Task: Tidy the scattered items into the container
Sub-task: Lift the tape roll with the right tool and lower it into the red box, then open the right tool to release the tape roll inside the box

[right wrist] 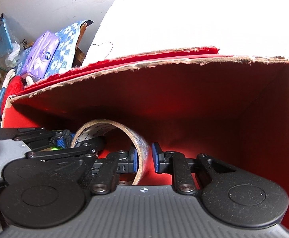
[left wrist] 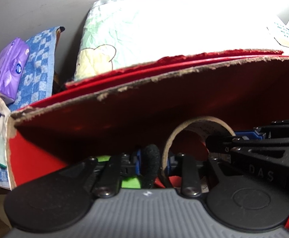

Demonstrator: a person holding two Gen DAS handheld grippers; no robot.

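Both claws reach down into a red cardboard box (right wrist: pixel 214 103) with a ragged, torn upper rim; its inner walls and floor are red and lie in shadow. Beyond the box's far wall lies a pale quilted cover (left wrist: pixel 124 29) printed with an outlined bear shape, washed out by strong light, and past it a plain light wall. To the far left of the left claw (left wrist: pixel 154 162), outside the box, a purple tissue pack (left wrist: pixel 7 69) rests on a blue-and-white checked floral cloth (left wrist: pixel 39 59); its round blue label is too small to read. The left claw has its blue pads pressed together on a black hair tie (left wrist: pixel 151 162), with something bright green just under it. Just right of it stands a tape roll (right wrist: pixel 112 138) on the box floor, its cardboard core printed with text too blurred to read. The right claw (right wrist: pixel 144 157) straddles the roll's wall, one pad inside the ring touching it, the other outside with a gap, so the jaws stand apart. The right claw's arm bears the letters "DAS".
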